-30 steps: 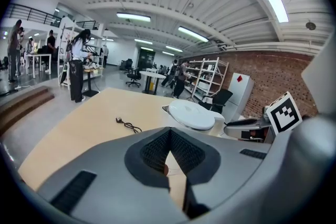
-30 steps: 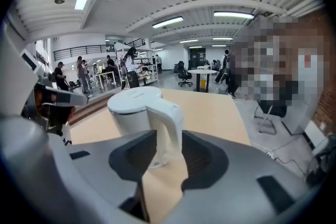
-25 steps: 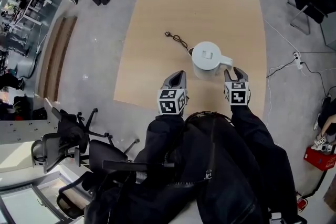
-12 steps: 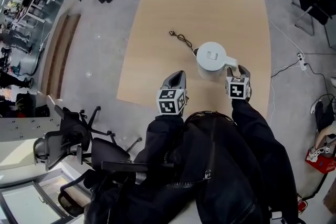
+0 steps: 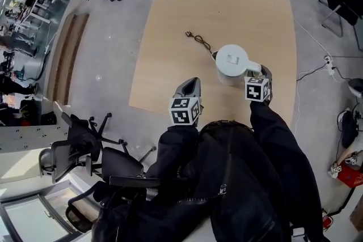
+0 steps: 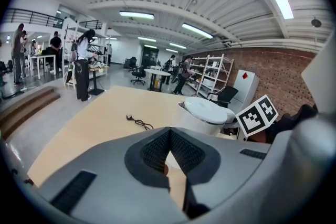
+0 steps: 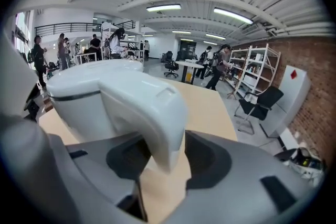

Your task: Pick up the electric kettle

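1. Location: the white electric kettle (image 5: pixel 231 60) stands upright on the tan table (image 5: pixel 170 37), towards its near right part. Its handle (image 5: pixel 253 68) points at the person.
2. Right gripper (image 7: pixel 168 160): the jaws stand wide, having just been opening. The handle sits between them, but the pads do not press on it. No grip exists yet.
3. Left gripper (image 6: pixel 169 136): the jaws are closed together at the tips with nothing between them. It hangs over the near table edge, well apart from the kettle.
4. Handling, judged: the shell looks like smooth, rigid plastic, so it should not deform under the jaws but may slip. The water content cannot be seen, so the weight is unknown. A load held by the handle alone hangs off-centre, so the body will tend to tip away.
5. Hold point, judged: the upright part of the handle, high up near the lid (image 6: pixel 207 110), is the only place narrow enough for the jaws. The body is far too wide.
6. Power cord (image 5: pixel 198 40): it trails from the kettle's far side and lies loose on the table. Whether it joins a separate base cannot be told, so it may drag on lifting.
7. Writing: no brand, label or text is legible on the kettle. The grippers' cubes bear only black-and-white square markers.
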`<state>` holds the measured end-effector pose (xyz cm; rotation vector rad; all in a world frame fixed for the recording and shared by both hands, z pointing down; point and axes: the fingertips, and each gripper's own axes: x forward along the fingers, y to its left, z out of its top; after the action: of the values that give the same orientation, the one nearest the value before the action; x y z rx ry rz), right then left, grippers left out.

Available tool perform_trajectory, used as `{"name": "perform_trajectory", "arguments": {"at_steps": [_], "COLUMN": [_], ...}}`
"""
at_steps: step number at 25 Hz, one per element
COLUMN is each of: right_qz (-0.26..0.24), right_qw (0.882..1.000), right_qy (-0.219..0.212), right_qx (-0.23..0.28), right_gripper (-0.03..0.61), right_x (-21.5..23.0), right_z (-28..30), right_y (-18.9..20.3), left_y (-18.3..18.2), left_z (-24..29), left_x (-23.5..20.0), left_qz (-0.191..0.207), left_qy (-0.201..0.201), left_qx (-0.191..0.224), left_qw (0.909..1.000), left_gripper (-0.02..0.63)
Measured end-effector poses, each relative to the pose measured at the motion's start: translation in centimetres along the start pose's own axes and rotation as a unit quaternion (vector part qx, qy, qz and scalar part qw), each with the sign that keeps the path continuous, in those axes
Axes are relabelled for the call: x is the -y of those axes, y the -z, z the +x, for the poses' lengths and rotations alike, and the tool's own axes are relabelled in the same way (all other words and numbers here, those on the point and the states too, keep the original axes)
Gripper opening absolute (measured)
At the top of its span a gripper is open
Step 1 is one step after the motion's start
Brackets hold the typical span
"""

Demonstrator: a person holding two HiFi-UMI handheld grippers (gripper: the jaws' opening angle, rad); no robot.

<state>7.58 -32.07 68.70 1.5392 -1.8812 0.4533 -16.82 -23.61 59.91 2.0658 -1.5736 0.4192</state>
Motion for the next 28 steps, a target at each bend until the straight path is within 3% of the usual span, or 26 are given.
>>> {"name": "perform_trajectory", "arguments": {"at_steps": [12, 28], "right_qz": [-0.009, 0.051], "right_qw": [0.999, 0.996], "right_qy": [0.028, 0.027], "right_qx": [0.018, 0.063], "right_gripper": [0.143, 0.140], "right_x": [0.1, 0.8], "right_z": [0.6, 0.2], "right_y": [-0.3, -0.6], "left_y": [0.6, 0.7], "left_z": [-0.3, -0.6], "left_x": [-0.9, -1.2], "left_qz": [-0.001, 0.008], "left_qy": [-0.011, -0.015], "left_qx": [-0.008, -0.012], "left_qw": [0.9999, 0.9998], "left_gripper": [0.000, 0.000]}}
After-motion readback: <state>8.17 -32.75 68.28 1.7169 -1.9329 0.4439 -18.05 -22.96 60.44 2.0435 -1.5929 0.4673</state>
